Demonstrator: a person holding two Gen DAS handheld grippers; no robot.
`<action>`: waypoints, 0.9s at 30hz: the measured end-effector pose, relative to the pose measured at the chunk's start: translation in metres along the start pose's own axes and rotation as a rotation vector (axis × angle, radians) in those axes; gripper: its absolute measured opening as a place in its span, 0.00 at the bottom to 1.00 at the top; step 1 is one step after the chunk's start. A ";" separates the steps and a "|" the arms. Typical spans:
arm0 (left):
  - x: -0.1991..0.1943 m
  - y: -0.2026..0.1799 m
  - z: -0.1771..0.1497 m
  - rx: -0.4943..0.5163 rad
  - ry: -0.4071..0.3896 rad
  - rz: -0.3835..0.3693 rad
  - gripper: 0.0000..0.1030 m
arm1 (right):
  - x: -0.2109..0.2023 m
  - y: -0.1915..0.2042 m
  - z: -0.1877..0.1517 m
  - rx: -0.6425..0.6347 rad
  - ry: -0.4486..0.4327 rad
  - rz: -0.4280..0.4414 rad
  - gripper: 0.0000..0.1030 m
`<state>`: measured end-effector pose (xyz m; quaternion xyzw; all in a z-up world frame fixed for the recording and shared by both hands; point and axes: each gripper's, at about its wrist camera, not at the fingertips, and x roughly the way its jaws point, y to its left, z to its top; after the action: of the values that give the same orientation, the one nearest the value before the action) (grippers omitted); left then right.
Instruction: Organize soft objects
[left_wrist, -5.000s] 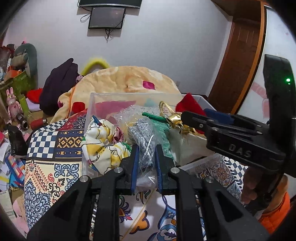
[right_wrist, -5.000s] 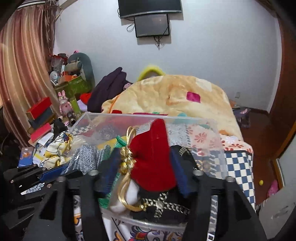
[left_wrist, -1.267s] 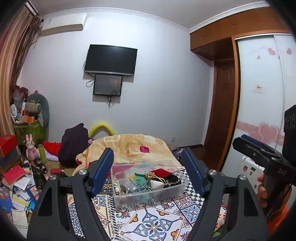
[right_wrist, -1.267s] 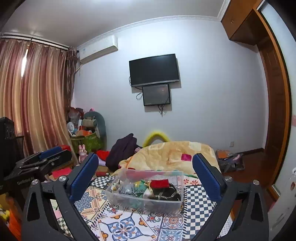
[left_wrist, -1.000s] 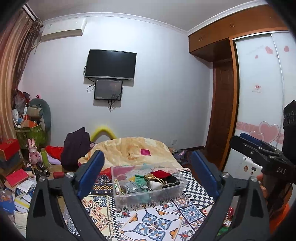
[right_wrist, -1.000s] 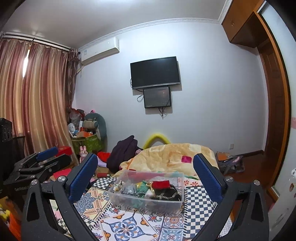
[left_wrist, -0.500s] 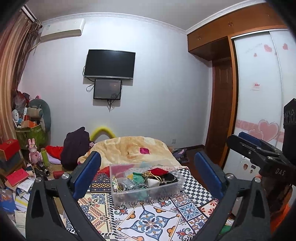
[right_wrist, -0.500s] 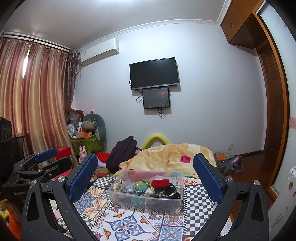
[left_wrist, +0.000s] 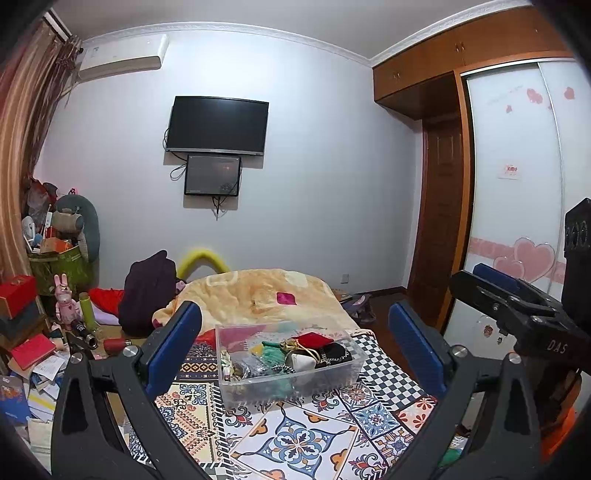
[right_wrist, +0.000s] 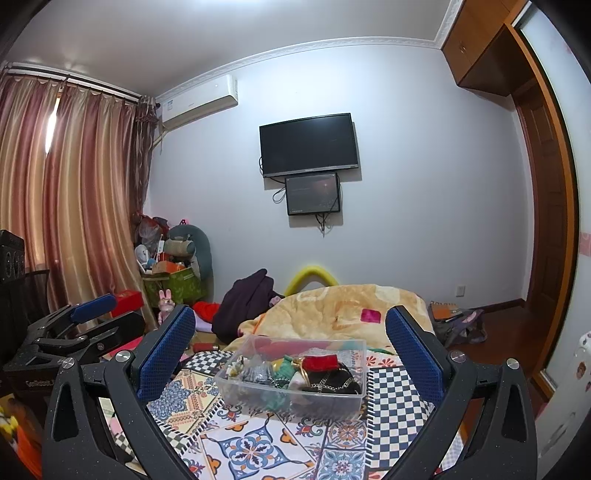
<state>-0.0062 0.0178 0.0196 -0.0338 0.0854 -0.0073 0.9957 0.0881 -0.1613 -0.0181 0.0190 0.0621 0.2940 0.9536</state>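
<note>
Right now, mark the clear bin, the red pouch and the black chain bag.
clear bin (right_wrist: 295, 400): right wrist view, front wall
red pouch (right_wrist: 320, 362): right wrist view, top face
black chain bag (right_wrist: 334, 380): right wrist view, middle

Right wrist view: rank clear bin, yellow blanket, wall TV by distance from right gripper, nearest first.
From the right gripper:
1. Clear bin, dead ahead on the patterned cover.
2. Yellow blanket, behind the bin.
3. Wall TV, high on the far wall.

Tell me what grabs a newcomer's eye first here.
The clear plastic bin crammed with soft items, a red pouch on top, sits on the patterned quilt. Both hand-held grippers, left and right, frame it, open and empty, under a wall-mounted television.
</note>
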 end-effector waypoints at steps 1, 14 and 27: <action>0.000 0.000 0.000 0.002 0.000 0.001 1.00 | 0.000 0.000 0.000 0.001 0.001 0.002 1.00; 0.001 0.000 0.000 -0.002 0.012 -0.005 1.00 | 0.000 -0.002 0.000 0.004 0.007 -0.001 1.00; 0.004 0.000 -0.001 -0.017 0.036 -0.023 1.00 | 0.000 -0.001 -0.001 -0.011 0.011 0.000 1.00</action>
<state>-0.0019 0.0178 0.0183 -0.0429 0.1028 -0.0187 0.9936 0.0881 -0.1624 -0.0196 0.0119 0.0658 0.2946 0.9533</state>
